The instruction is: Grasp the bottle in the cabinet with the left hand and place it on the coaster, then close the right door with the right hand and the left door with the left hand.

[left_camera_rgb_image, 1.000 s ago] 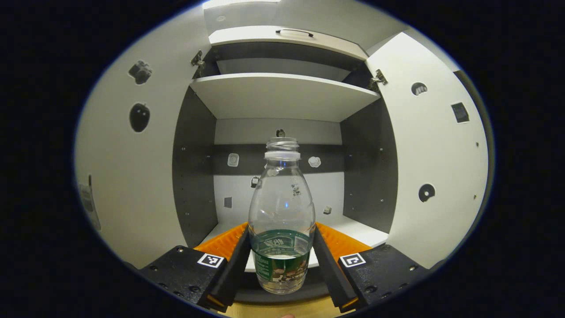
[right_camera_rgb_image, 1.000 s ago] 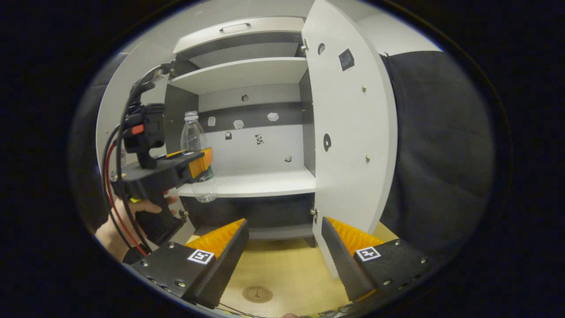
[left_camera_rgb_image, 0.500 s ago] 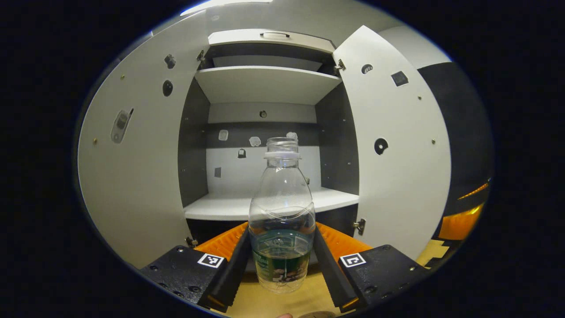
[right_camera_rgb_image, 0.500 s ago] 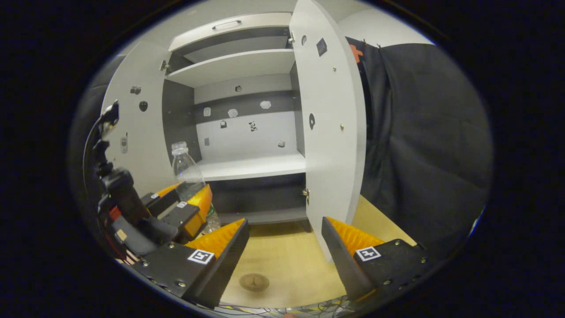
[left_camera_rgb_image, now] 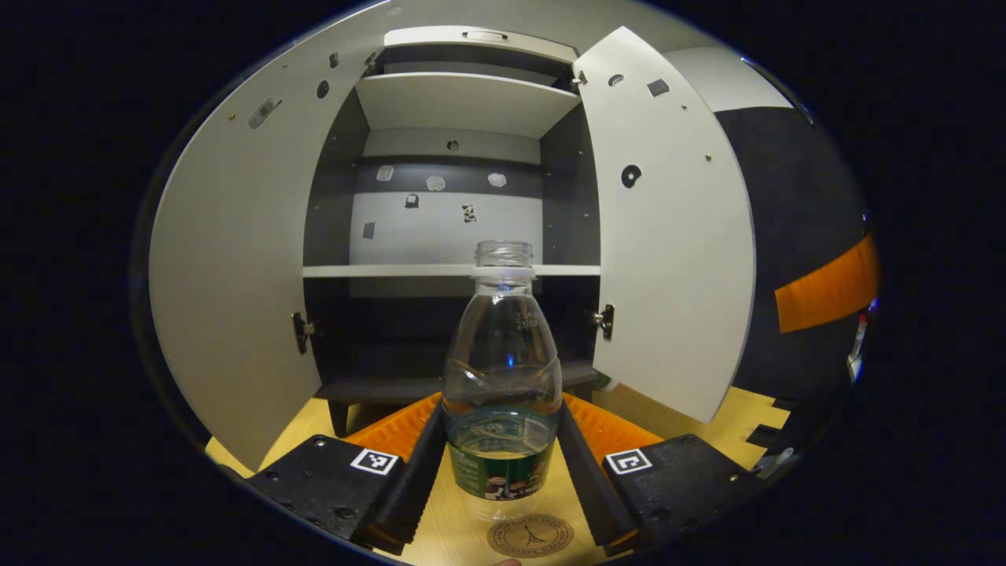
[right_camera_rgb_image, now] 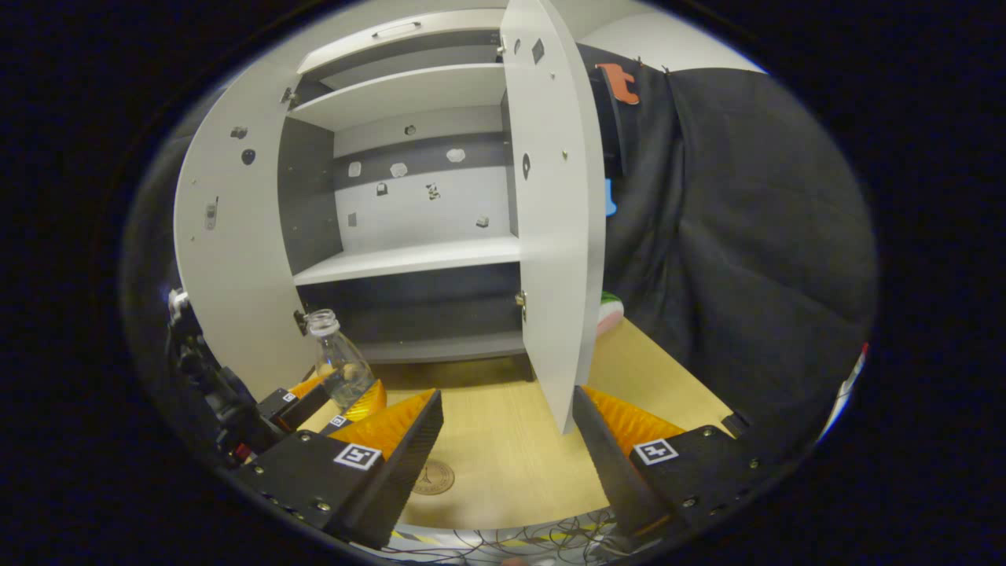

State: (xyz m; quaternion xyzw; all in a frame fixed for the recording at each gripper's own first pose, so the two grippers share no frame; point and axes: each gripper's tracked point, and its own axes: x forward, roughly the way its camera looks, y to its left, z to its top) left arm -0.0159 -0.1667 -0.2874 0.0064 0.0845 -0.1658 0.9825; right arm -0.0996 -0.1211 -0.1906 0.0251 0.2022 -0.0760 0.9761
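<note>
- Standing upright between the left gripper's (left_camera_rgb_image: 503, 452) fingers (left_camera_rgb_image: 416, 464), the bottle (left_camera_rgb_image: 503, 377) is clamped on both sides at its labelled lower body; it has no cap and holds a little clear liquid.
- Its base hangs just above and behind the round coaster (left_camera_rgb_image: 530, 535), not resting on it.
- The coaster lies on the pale wooden tabletop (right_camera_rgb_image: 503, 456), in front of the cabinet (left_camera_rgb_image: 464, 102).
- Behind the bottle both cabinet doors stand wide open: left door (left_camera_rgb_image: 236, 259), right door (left_camera_rgb_image: 668, 236).
- The cabinet's white shelf (right_camera_rgb_image: 409, 259) is behind the bottle.
- Right of the bottle, the right gripper (right_camera_rgb_image: 507, 440) hangs over the tabletop, fingers spread apart, grasping nothing.
- Black cloth (right_camera_rgb_image: 747, 236) drapes the booth beyond the right door.
</note>
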